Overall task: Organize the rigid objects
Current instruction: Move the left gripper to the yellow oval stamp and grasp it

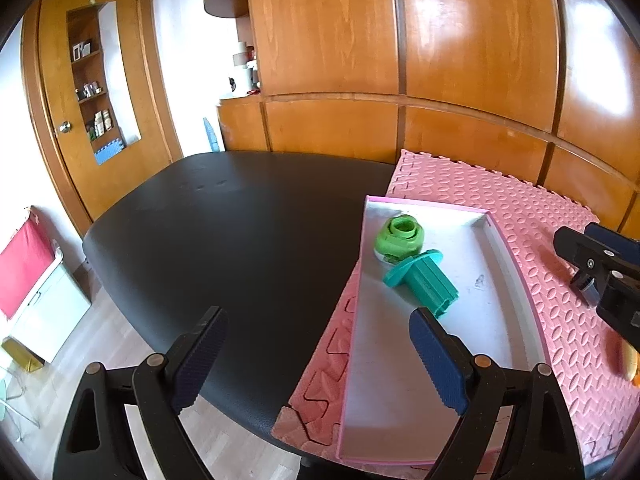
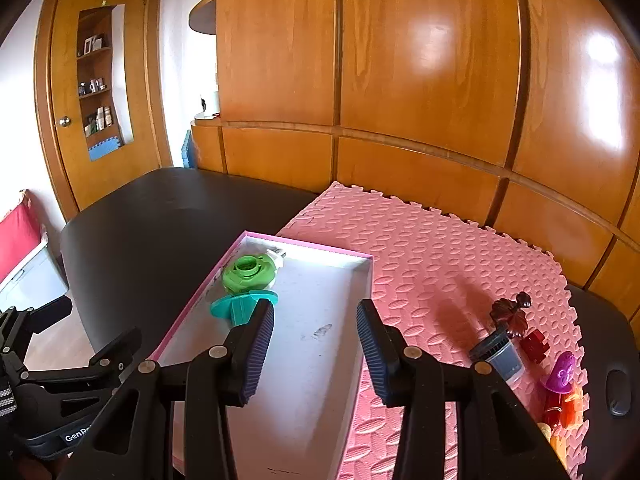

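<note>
Right gripper (image 2: 315, 348): spread and empty, poised above the pink-rimmed tray (image 2: 362, 280); left gripper (image 1: 316, 356) likewise spread and empty, over the tray's near-left edge. Already in tray, far end: green round piece (image 2: 249, 271) touching teal flanged piece (image 2: 244, 307), the latter's long axis running roughly along the tray. Still loose on the pink foam mat (image 2: 420, 248): dark cylinder (image 2: 500, 358), maroon leaf piece (image 2: 512, 314), purple piece (image 2: 560, 372), clustered right of the right gripper near the mat's edge; judged nearer that hand, with bare mat between for approach.

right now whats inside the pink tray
Two things at its far end: a green round piece and a teal flanged piece lying on its side. The rest of the pink tray floor looks bare, though the tongs hide part of the near end.
</note>
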